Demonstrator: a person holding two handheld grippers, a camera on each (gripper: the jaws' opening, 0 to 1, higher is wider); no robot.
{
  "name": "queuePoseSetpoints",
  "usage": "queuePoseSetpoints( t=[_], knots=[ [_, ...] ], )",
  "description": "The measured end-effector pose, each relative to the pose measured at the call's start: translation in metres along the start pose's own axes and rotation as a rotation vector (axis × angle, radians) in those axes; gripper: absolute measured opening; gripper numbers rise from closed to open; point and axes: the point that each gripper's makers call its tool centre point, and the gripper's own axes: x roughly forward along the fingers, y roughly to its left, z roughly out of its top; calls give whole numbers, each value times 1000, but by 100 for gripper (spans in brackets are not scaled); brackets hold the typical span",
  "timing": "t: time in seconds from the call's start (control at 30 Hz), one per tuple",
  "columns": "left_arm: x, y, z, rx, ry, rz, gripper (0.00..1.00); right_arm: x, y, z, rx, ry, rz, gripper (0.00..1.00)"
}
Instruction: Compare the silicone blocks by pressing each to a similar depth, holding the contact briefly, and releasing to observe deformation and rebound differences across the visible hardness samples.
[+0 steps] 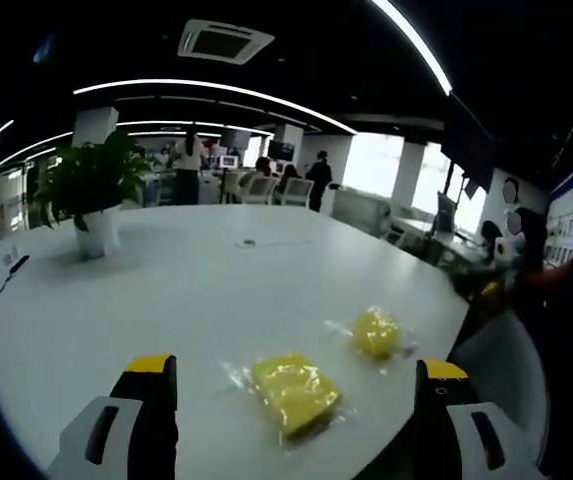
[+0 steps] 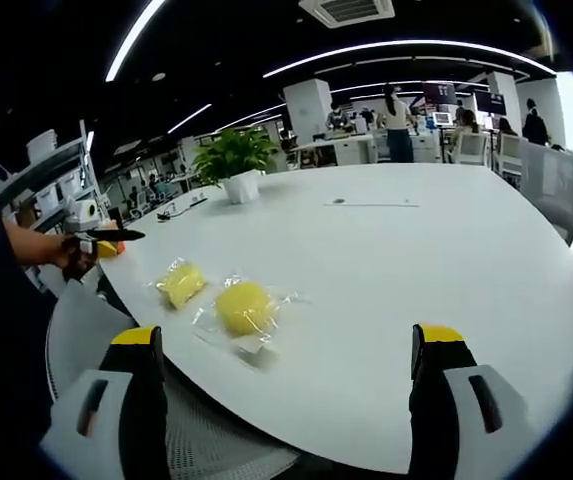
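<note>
A: How do the fingers stand now?

B: The left gripper (image 1: 298, 400) has its yellow-tipped jaws spread wide and holds nothing. The right gripper (image 2: 296, 370) is the same, wide open and empty. Both hang above the near edge of the table, not touching anything.

A: And the samples?

B: Two yellow silicone blocks in clear plastic bags lie near that edge of the big white round table (image 1: 186, 270). In the left gripper view the flat squarish block (image 1: 294, 392) is between the jaws, and the smaller rounded block (image 1: 376, 332) is a little beyond it, apart from it. In the right gripper view the rounded block (image 2: 243, 307) is nearer and the squarish block (image 2: 181, 283) is just beside it, toward the edge.

A: What can go wrong?

B: I think the loose bags can slide on the smooth top when a jaw presses off-centre, and the blocks are close to the edge, so one may slip off toward the grey mesh chair (image 2: 196, 440) below. Uneven depth would also spoil the comparison.

A: Room to move?

B: Plenty toward the middle; the potted green plant (image 1: 94, 190) stands well apart, at the far side.
</note>
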Motion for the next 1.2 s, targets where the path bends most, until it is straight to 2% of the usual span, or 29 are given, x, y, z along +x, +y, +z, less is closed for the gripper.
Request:
queuePoseSetpoints(
  t=[0.3,0.77,1.03,1.2],
  knots=[
    [1,2,-1,-1,3,0,100,4,2,-4,15,7,3,96],
    [4,1,-3,-13,3,-8,100,4,3,-1,30,-5,-7,96],
    [4,4,0,-13,-3,-8,100,3,4,-3,37,-5,-11,96],
    [5,5,-2,-19,-1,-10,100,3,2,0,82,-25,-20,96]
  ],
)
